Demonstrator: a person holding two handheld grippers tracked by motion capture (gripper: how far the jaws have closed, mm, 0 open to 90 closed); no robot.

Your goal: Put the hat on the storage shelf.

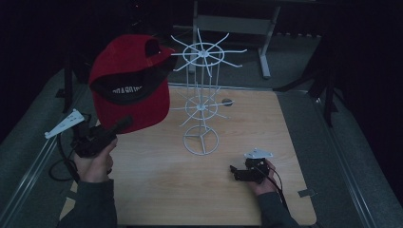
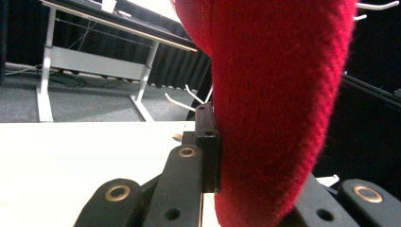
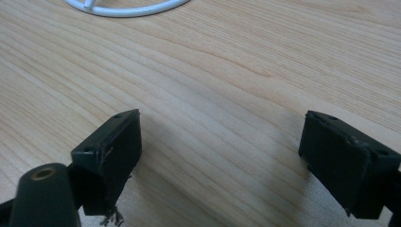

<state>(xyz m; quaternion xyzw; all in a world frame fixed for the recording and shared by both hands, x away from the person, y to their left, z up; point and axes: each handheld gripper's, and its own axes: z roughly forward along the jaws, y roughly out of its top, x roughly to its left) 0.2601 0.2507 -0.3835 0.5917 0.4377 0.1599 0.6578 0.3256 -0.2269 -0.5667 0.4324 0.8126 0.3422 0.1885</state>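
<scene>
high view: left gripper (image 1: 122,125) clamps red cap (image 1: 130,80) by its brim, held up left of white wire rack (image 1: 202,102). right gripper (image 1: 233,169) low over wooden table (image 1: 157,190), jaws wide apart, nothing between.

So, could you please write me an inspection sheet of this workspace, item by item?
Surface: wooden table, bare where it shows.
Job's things: red cap held up beside white wire rack.
Clutter: nothing seen.
Grippers: left gripper shut on the cap's brim; right gripper open, jaws wide apart over the table.
Cables: black cable loops off the left edge.
Surroundings: dark room, grey floor, desk frame behind.
</scene>
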